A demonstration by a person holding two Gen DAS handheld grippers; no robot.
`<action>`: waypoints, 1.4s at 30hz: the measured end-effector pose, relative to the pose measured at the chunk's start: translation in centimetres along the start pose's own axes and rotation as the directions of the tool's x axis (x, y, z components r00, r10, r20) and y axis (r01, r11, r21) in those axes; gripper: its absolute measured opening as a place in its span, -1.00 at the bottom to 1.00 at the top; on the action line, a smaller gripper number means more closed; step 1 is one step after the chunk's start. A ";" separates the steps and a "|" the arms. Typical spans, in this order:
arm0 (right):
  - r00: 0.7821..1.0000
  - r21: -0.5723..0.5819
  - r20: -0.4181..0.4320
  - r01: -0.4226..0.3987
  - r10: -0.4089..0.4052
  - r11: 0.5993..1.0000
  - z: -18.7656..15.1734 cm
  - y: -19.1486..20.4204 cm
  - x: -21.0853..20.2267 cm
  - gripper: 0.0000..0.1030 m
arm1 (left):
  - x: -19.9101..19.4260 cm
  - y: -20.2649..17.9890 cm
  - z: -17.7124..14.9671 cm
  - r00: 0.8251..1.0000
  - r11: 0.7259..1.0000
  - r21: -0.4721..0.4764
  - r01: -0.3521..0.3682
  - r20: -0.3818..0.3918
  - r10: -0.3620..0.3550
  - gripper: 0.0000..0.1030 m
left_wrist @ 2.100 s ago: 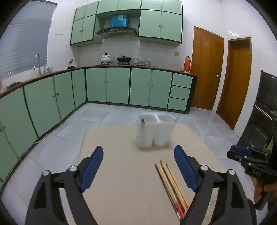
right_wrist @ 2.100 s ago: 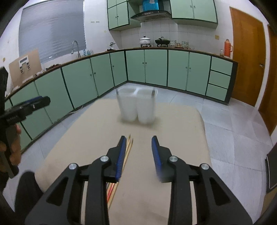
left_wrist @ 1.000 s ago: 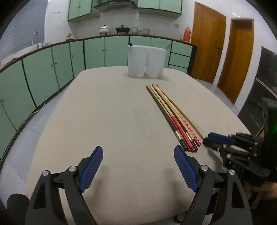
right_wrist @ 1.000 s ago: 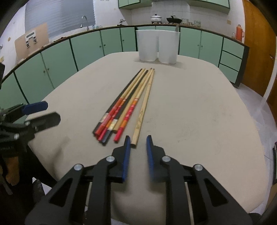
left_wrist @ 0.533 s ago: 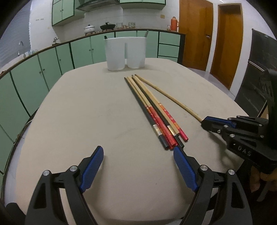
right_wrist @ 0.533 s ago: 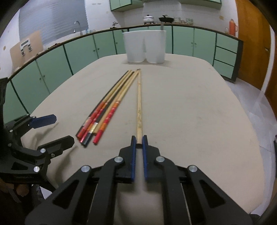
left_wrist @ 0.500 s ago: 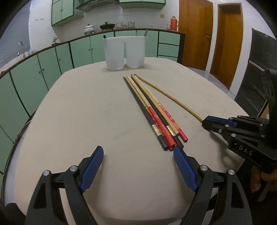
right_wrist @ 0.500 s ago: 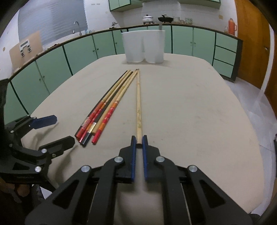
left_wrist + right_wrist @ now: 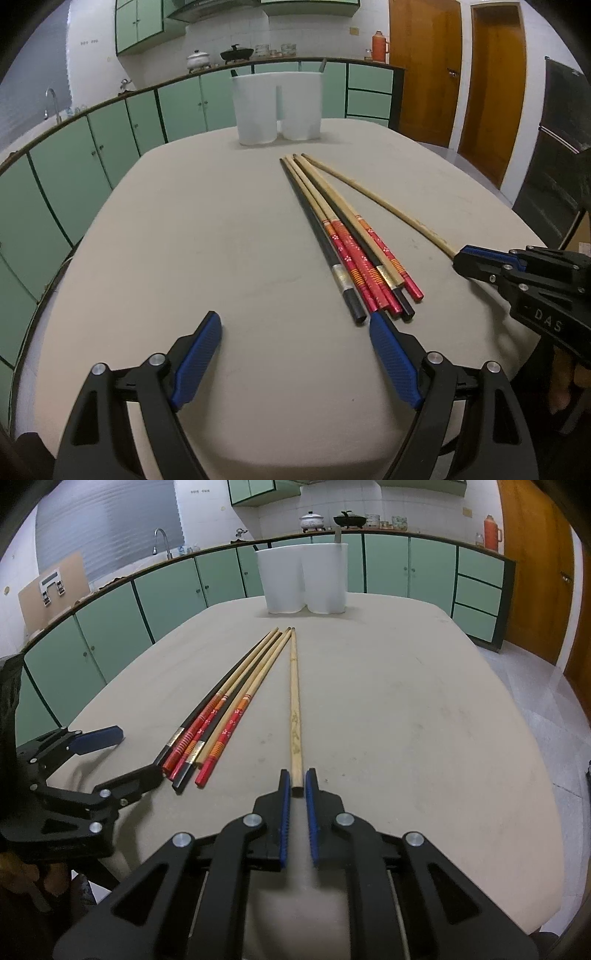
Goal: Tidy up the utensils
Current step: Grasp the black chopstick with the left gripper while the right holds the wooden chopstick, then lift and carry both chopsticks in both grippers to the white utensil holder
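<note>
Plain wooden chopstick (image 9: 295, 709) flat on surface (image 9: 406, 709), near end pinched in right tool (image 9: 297, 781). Red/black-handled chopsticks (image 9: 221, 709) bundled just beside. White twin-cup holder (image 9: 306, 579) upright at far edge.

Red-patterned chopsticks (image 9: 218, 723) (one plain tan (image 9: 294, 709)), white holder (image 9: 306, 579), beige tbl (image 9: 406, 701).

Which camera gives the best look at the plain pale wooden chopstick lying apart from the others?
The right wrist view: the plain pale wooden chopstick runs straight up the frame, its near end between the right claw pads. The left wrist view shows it slanting at the side, its near end hidden behind that claw.
</note>
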State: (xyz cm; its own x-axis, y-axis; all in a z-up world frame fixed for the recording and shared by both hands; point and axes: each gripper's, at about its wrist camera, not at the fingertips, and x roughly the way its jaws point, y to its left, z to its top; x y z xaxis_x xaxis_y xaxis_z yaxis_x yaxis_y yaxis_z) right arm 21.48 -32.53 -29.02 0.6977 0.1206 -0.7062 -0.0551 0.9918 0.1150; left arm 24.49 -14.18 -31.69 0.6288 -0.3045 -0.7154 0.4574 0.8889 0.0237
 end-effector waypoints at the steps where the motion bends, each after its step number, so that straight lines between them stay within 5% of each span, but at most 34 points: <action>1: 1.000 -0.002 0.000 0.004 -0.004 1.000 0.0 0.1 0.0 -0.81 | 0.1 0.0 0.2 1.000 1.000 -0.005 -0.003 0.004 0.003 0.58; 4: 1.000 -0.006 0.005 0.022 -0.022 1.000 0.0 0.4 0.1 -0.84 | 0.4 0.2 0.5 1.000 1.000 -0.013 -0.012 0.018 0.013 0.39; 9: 0.996 0.016 0.025 0.090 -0.090 0.996 -0.2 1.1 -0.1 -0.87 | 0.3 0.7 0.6 0.999 0.999 -0.036 -0.014 0.050 0.016 -0.66; 11: 0.991 0.020 0.034 0.127 -0.127 0.992 -0.2 1.4 -0.1 -0.88 | 0.3 0.9 0.5 0.998 0.998 -0.045 -0.037 0.058 0.039 -0.87; 15: 0.980 0.067 0.035 0.193 -0.195 0.979 -0.4 1.1 -0.3 -0.88 | 0.1 1.4 0.5 0.996 0.995 -0.072 -0.066 0.058 0.070 -0.87; 21: 0.989 0.038 0.038 0.138 -0.139 0.990 -0.5 1.6 -0.5 -0.81 | -0.5 1.6 0.1 0.999 0.998 -0.050 -0.035 0.041 0.037 -0.84; 22: 0.990 0.038 0.036 0.132 -0.133 0.991 -0.5 1.5 -0.4 -0.81 | -0.6 1.6 0.1 0.998 0.998 -0.045 -0.046 0.043 0.048 -0.79; 24: 0.990 0.044 0.034 0.132 -0.134 0.990 -0.5 1.4 -0.4 -0.79 | -0.4 1.8 0.0 0.996 0.996 -0.047 -0.077 0.044 0.079 -0.31; 27: 0.990 0.044 0.034 0.132 -0.134 0.990 -0.5 1.4 -0.4 -0.78 | -0.1 2.3 0.0 0.996 0.995 -0.063 -0.080 0.044 0.082 -0.16; 29: 0.990 0.040 0.036 0.134 -0.136 0.990 -0.6 1.5 -0.4 -0.78 | 0.0 2.1 -0.1 0.995 0.996 -0.045 -0.079 0.057 0.081 -0.20; 33: 0.991 0.039 0.034 0.127 -0.128 0.991 -0.5 1.4 -0.3 -0.82 | 0.4 1.7 0.5 0.998 1.000 -0.019 -0.014 0.067 0.015 -0.84; 42: 0.992 0.075 0.067 0.106 -0.111 0.992 0.7 1.5 -3.1 -0.88 | -2.9 2.4 2.3 0.998 0.995 -0.101 0.021 0.053 -0.015 -0.87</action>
State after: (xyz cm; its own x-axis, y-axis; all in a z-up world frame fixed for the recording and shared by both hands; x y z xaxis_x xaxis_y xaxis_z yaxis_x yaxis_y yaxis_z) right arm 19.76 -31.41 -26.16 0.7459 0.0070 -0.6660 0.0729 0.9931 0.0922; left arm 25.24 -11.99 -27.93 0.6540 -0.3357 -0.6779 0.4041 0.9126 -0.0620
